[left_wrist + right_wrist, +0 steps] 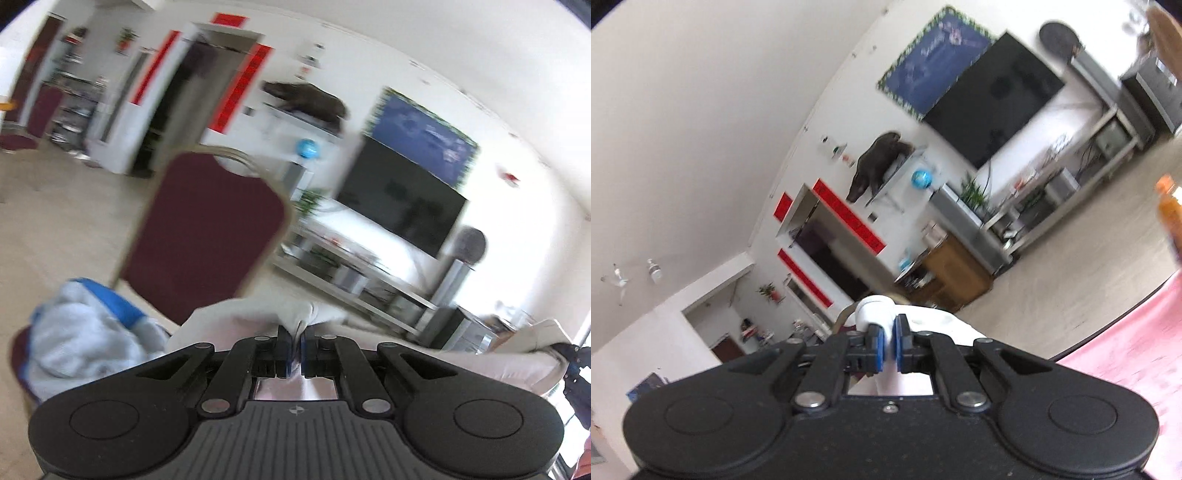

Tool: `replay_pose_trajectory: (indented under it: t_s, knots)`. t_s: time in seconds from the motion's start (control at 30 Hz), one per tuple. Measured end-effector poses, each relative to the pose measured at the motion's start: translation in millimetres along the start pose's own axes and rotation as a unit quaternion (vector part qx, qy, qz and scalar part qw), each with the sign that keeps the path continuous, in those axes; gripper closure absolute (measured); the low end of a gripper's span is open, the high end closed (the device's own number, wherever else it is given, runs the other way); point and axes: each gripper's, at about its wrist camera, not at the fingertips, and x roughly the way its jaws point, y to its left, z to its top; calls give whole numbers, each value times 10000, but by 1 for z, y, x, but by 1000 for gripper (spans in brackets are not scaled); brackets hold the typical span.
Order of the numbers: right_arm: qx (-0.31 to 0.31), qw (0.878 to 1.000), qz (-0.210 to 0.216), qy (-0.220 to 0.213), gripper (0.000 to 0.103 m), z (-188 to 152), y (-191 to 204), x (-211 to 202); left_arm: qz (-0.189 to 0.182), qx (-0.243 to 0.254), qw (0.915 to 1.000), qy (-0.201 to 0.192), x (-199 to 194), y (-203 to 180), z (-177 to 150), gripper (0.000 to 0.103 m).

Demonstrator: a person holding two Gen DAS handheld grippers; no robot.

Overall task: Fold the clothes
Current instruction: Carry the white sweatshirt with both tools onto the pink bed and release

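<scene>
While each gripper pinches only a small tuck of the white garment [236, 314] just ahead of its pads — left gripper [294, 345] and right gripper [889, 341] both clamped on cloth, lifted clear of the pink worktop [1126, 354] — a quick swing could slip a corner free.

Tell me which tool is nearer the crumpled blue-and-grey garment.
Left. The left tool, shut on the white garment, has the blue-and-grey garment just to its left; the right tool view doesn't show it.
</scene>
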Motion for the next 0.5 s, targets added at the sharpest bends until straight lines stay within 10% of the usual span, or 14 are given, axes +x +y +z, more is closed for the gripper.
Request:
replay_pose_trajectory:
  t_s: [0.4, 0.5]
  knots:
    - [70, 9919, -1252, 206, 97, -4, -104, 41, 259, 194, 9863, 1615, 157, -33, -58, 100]
    - [-220, 9907, -1344, 4, 97, -3, -108, 42, 149, 573, 9947, 844, 165, -62, -28, 101]
